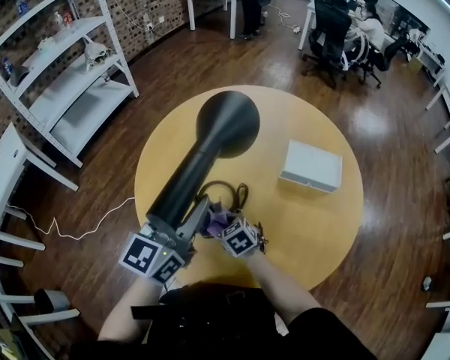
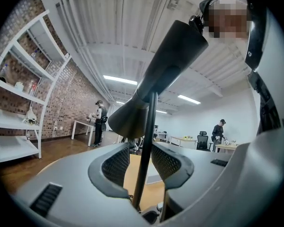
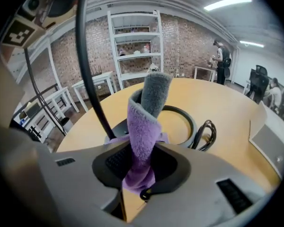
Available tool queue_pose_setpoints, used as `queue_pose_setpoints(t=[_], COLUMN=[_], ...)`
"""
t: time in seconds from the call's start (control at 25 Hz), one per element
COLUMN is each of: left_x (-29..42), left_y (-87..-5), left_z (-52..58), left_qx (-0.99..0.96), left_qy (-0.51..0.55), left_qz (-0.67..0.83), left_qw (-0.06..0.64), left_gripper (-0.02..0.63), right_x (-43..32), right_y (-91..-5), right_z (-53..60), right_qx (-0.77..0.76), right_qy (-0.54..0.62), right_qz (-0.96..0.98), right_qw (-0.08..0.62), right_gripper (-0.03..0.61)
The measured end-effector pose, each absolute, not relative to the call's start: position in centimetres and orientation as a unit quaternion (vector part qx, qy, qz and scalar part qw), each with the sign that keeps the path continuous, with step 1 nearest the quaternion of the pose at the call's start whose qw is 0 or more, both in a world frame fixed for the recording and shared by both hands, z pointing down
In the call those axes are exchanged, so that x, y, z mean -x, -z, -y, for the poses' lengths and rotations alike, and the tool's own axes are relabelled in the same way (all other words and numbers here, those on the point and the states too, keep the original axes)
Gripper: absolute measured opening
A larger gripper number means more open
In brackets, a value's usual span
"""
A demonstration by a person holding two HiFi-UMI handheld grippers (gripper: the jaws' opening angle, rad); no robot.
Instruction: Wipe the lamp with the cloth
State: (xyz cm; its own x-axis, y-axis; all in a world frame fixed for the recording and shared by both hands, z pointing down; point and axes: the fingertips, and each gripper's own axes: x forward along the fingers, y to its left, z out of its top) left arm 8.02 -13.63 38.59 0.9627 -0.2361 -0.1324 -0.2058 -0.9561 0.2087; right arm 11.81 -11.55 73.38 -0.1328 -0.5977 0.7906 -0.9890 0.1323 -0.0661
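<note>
A black lamp stands on the round wooden table (image 1: pixel 315 223), its cone shade (image 1: pixel 227 122) rising toward me. My left gripper (image 1: pixel 193 217) is at the lamp's lower part. In the left gripper view the thin black stem (image 2: pixel 148 136) runs between the pads of the left gripper (image 2: pixel 142 162), which is shut on it, with the shade (image 2: pixel 165 74) above. My right gripper (image 1: pixel 219 223) sits just right of it, shut on a purple and grey cloth (image 3: pixel 144 122) that stands up from the right gripper (image 3: pixel 139 160). The lamp's ring base (image 3: pixel 187 122) and stem (image 3: pixel 85 79) are close ahead of the cloth.
A white flat box (image 1: pixel 311 165) lies on the table's right side. A coiled black cable (image 3: pixel 206 134) rests beside the ring base. A white shelf unit (image 1: pixel 67 73) stands at the left against the brick wall. Office chairs (image 1: pixel 334 28) and desks with people are at the far side.
</note>
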Motion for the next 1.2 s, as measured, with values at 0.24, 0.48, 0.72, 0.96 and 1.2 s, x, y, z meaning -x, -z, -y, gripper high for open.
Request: queue_pose_setpoints(t=[0.24,0.48,0.72,0.96,1.2], left_x=[-7.9,-7.4,-6.3,-6.1,-6.7], left_y=[-38.5,-38.5,-38.8,-39.1,-39.6], left_z=[13.0,13.0,13.6,13.7,13.0], left_qx=[-0.986,-0.983,-0.982,-0.981,-0.974], left_qy=[0.067,0.063,0.061,0.058,0.056], left_qz=[0.124,0.145,0.152,0.153,0.188], left_qw=[0.091,0.091,0.096,0.106,0.117], left_gripper=[0.138,0.138,0.138,0.14,0.121], right_x=[-15.6,-18.6,-21.7,-19.9,-10.5], right_y=[-71.3,-73.0,-72.3,-66.0,-67.3], right_z=[13.5,14.6,15.6,16.3,14.8], right_qx=[-0.557,-0.521,-0.546,-0.511,-0.391], right_qy=[-0.334,-0.439,-0.532,-0.446,-0.388], right_qz=[0.696,0.692,0.643,0.732,0.817], right_qw=[0.305,0.24,0.072,0.067,0.172], right_gripper=[0.1,0.1,0.098,0.098,0.098])
